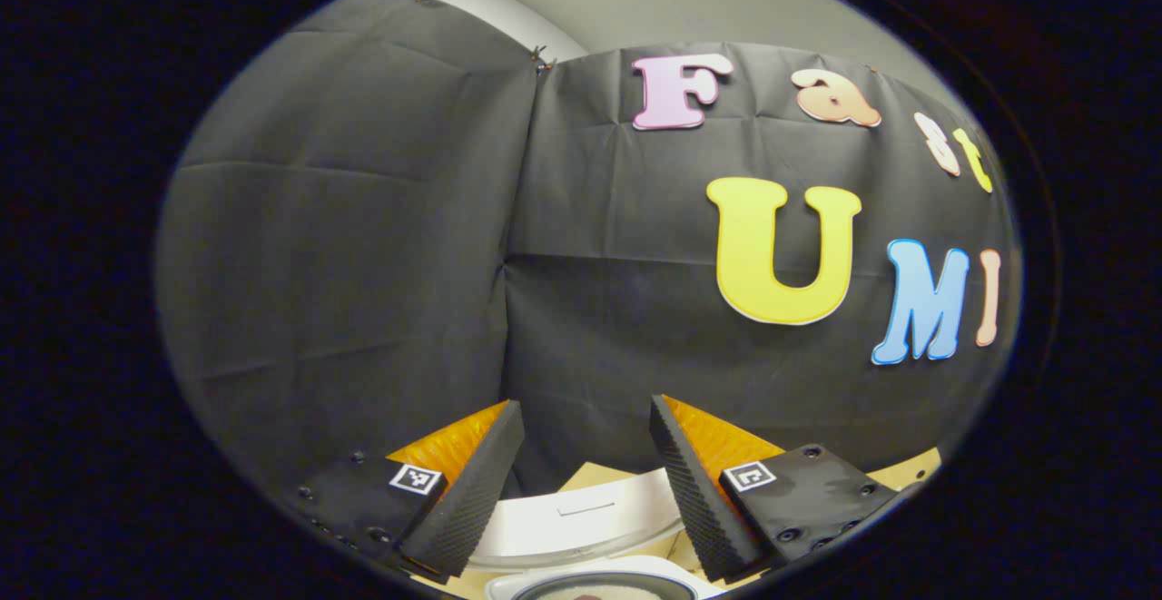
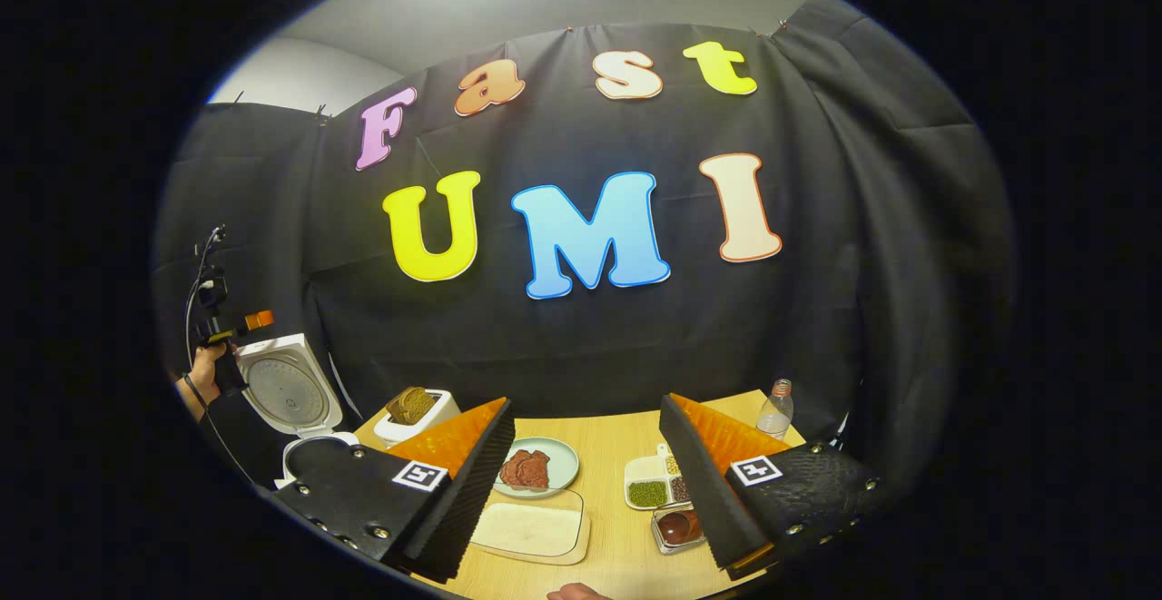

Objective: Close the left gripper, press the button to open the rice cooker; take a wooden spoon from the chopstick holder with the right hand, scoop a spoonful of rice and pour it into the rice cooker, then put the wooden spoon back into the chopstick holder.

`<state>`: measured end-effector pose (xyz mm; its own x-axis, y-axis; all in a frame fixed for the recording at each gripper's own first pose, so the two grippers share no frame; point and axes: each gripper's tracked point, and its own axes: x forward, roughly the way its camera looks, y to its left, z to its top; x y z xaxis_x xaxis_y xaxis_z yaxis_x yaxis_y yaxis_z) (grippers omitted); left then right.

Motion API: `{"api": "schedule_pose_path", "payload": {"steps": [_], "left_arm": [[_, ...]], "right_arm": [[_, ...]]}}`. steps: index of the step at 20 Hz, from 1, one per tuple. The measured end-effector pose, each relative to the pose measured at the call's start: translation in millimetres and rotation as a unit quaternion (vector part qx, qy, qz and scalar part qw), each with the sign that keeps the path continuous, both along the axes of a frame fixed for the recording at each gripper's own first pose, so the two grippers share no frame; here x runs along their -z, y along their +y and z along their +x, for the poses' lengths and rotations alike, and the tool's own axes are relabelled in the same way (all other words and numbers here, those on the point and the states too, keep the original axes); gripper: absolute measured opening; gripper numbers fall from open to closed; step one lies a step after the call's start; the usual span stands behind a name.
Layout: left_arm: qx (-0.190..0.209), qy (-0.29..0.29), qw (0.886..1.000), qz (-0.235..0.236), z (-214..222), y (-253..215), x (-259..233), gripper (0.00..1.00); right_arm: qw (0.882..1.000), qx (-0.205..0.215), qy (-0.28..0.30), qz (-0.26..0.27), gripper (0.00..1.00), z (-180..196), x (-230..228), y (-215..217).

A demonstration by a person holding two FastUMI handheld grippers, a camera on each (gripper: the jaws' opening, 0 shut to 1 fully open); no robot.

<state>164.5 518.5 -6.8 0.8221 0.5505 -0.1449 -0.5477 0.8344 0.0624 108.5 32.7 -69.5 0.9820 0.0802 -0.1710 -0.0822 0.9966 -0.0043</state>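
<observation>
Rice cooker [image 2: 295, 400] at far left of table [image 2: 617, 441], lid up; left gripper [image 1: 581, 482] and right gripper [image 2: 590, 482] both spread, grasping nothing; spoon and holder not located, so risk: blind reach knocking water bottle [image 2: 774, 411] or seed tray [image 2: 655, 482].

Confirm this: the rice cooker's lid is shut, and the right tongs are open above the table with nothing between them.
Wrong on the lid. The rice cooker stands with its lid raised, the inside facing out, as the right gripper view shows. The rest holds: the right tongs are open above the table with nothing between them.
</observation>
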Motion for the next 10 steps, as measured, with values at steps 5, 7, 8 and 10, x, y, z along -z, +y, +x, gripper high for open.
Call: {"api": "schedule_pose_path", "payload": {"steps": [5,7,8,10], "left_arm": [[-0.012,0.031,0.999,0.023,3,3,22,0.98],[-0.016,0.032,0.999,0.019,1,3,23,0.99],[-0.020,0.033,0.999,0.012,1,3,22,0.97],[-0.025,0.038,0.999,0.011,-2,2,24,0.99]], "right_arm": [[1.000,-0.002,0.000,-0.001,0.98,2,-1,-2],[1.000,-0.008,0.009,0.000,0.98,3,4,0],[1.000,-0.010,0.008,0.001,0.98,4,3,0],[1.000,-0.014,0.005,0.005,0.98,7,0,3]]}}
